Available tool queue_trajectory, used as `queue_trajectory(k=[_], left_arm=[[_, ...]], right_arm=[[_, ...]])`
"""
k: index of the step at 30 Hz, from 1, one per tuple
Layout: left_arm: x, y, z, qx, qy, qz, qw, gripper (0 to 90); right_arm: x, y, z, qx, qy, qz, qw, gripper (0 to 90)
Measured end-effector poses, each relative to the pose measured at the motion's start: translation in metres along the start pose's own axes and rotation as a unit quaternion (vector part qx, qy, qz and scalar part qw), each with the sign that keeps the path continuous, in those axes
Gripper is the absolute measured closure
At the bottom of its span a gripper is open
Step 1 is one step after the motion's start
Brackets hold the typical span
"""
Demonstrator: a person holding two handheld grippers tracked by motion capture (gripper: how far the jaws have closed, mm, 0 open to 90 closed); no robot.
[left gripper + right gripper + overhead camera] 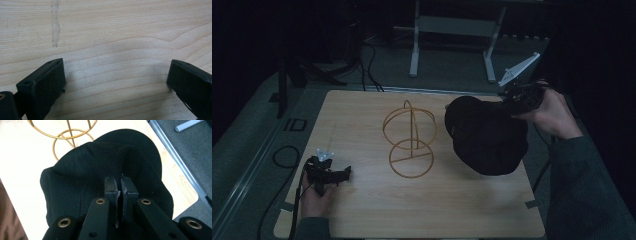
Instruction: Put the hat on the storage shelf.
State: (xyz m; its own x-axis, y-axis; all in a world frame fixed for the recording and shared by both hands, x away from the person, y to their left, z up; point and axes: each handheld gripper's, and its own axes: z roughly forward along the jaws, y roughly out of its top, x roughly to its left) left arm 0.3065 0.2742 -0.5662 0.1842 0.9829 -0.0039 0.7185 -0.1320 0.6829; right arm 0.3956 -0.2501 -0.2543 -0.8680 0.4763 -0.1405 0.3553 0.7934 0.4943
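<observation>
Now right hand-held gripper (pixel 119 185) pinched tight on black cap (pixel 484 134), gold wire stand (pixel 410 137) just leftward at counter (pixel 362 210) centre; left hand-held gripper (pixel 115 80) gaping empty, near-left corner.

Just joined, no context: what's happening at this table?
A person works with a claw in each hand. The right claw is shut on a black cap, pinching its fabric and holding it at the right side of the wooden table, beside a gold wire stand. The cap is not on the stand. The left claw rests open on the table near the front left, holding nothing.
</observation>
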Motion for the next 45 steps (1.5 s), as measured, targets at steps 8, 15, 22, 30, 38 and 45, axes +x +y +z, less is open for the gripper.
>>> queue_trajectory(k=[8,15,22,30,38,45], left_arm=[[0.000,0.000,0.000,0.000,0.000,0.000,1.0000,1.8],[0.000,0.000,0.000,-0.001,0.000,0.000,1.0000,1.8],[0.000,0.000,0.000,-0.001,0.000,0.000,1.0000,1.8],[0.000,0.000,0.000,0.000,0.000,0.000,1.0000,1.8],[0.000,0.000,0.000,0.000,0.000,0.000,1.0000,1.8],[0.000,0.000,0.000,0.000,0.000,-0.001,1.0000,1.8]], right_arm=[[0.001,0.005,-0.008,-0.014,-0.002,-0.009,0.9999,85.3],[0.004,0.016,-0.013,-0.022,-0.001,-0.022,0.9995,85.3],[0.008,0.026,-0.015,-0.026,0.002,-0.035,0.9991,85.3],[0.012,0.037,-0.022,-0.039,-0.001,-0.046,0.9982,85.3],[0.018,0.050,-0.025,-0.051,0.003,-0.060,0.9969,85.3],[0.023,0.059,-0.029,-0.063,0.006,-0.067,0.9958,85.3]])
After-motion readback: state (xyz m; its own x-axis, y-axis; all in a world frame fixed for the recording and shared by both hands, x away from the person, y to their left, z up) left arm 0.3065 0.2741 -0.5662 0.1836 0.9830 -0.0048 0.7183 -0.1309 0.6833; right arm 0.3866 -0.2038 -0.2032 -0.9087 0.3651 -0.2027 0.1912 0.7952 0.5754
